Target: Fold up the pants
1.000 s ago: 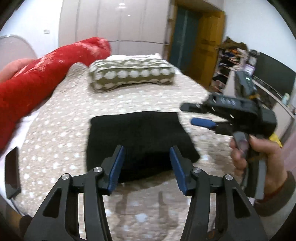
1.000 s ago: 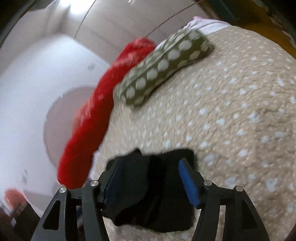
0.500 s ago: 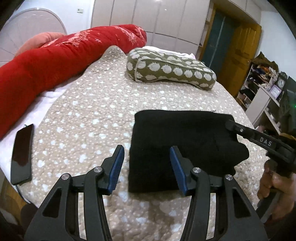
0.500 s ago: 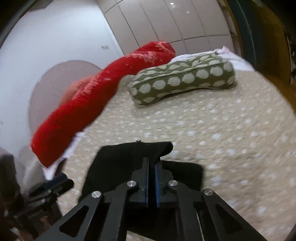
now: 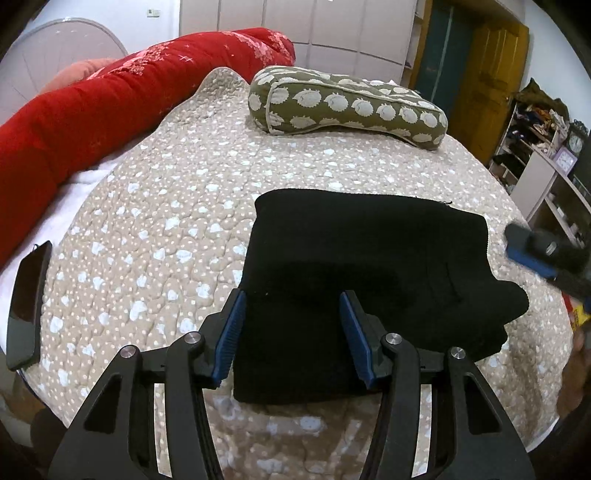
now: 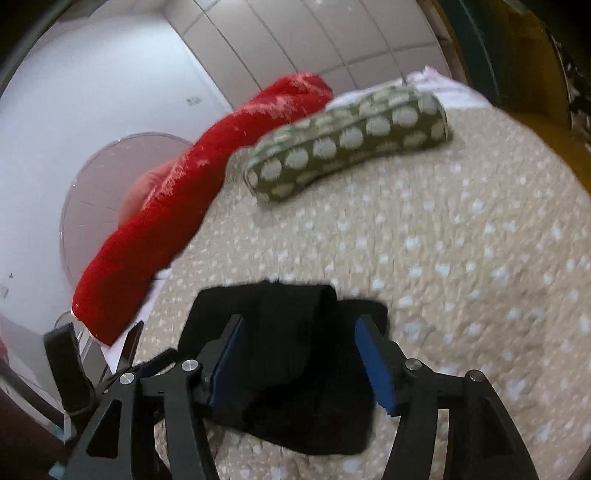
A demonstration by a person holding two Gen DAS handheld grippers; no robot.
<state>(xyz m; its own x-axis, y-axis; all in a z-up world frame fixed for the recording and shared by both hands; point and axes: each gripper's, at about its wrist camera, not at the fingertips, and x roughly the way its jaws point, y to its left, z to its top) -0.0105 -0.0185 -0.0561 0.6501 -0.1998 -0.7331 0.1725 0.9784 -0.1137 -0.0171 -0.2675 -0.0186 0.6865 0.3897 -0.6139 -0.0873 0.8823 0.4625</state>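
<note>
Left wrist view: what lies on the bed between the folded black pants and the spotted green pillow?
Nothing. In the left wrist view the stretch between the pants and the pillow is bare quilt; the right wrist view, though blurred, agrees.

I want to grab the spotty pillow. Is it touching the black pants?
Apart. The left wrist view shows bare bedspread between the spotty pillow and the black pants.

A bed [image 5: 155,206] with a beige spotted quilt fills the room. Behind it stand white wardrobe doors [image 5: 332,26] and a white wall [image 6: 92,92]. At the right are a yellow wooden door [image 5: 487,70] and open shelves [image 5: 535,122] full of small things.
</note>
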